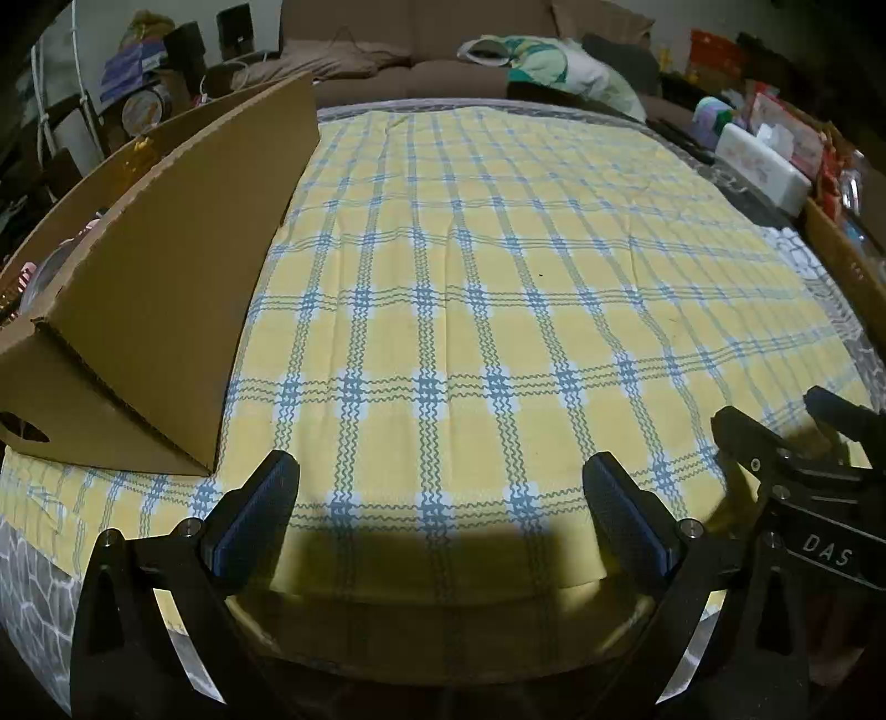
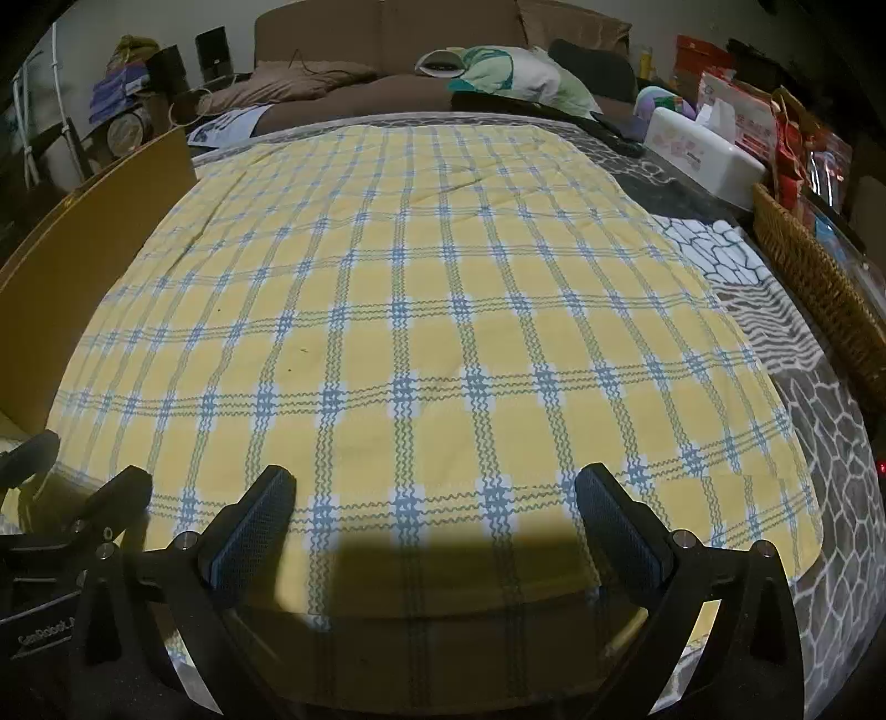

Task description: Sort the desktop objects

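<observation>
Hovering side by side at the near edge of the counter (image 2: 830,498), both tools stand with their fingers spread wide and nothing between them: the left tool (image 1: 440,487) and the right tool (image 2: 434,501) each look out over a yellow cloth with blue checks (image 1: 470,310) that covers most of the top. In the left wrist view the right tool appears at the lower right; in the right wrist view the left one shows at the lower left, so the two sit near each other. No loose object lies on the cloth itself. A cardboard box (image 1: 166,310) stands on the cloth's left side, its long wall upright; a few items show over its rim, too hidden to name. Along the right edge, off the cloth, sit a woven basket (image 2: 819,282) and, farther back, a white tissue box (image 2: 703,155). Beyond the far edge is a brown sofa (image 2: 387,33) with a pillow (image 2: 509,69).
</observation>
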Motion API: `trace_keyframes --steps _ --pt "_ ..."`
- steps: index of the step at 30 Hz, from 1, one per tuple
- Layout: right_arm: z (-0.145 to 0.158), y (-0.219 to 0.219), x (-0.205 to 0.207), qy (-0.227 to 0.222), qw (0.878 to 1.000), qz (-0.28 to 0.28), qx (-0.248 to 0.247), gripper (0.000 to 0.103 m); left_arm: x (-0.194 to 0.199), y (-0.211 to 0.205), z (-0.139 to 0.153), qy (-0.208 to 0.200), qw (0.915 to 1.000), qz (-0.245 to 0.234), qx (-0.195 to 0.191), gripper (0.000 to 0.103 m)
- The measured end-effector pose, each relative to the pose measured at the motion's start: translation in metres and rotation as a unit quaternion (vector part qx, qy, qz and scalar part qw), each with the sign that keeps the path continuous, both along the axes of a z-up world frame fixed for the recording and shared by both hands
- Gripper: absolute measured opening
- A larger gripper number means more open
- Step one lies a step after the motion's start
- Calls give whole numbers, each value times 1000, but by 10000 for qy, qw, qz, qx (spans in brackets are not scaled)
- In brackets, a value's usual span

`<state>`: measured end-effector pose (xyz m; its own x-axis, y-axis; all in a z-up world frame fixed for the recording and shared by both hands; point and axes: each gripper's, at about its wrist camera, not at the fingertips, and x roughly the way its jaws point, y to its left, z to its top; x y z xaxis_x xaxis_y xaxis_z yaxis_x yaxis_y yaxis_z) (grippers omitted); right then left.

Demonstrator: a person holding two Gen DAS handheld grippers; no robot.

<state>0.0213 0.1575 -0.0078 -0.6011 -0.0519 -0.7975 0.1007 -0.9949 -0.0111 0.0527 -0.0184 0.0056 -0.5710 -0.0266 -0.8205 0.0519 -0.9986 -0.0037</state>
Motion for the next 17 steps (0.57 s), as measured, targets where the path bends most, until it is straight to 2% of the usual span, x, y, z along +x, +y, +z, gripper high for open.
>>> trace_keyframes --steps 17 --pt "0 0 -1 -2 10000 1 -2 103 0 0 0 4 10000 1 12 103"
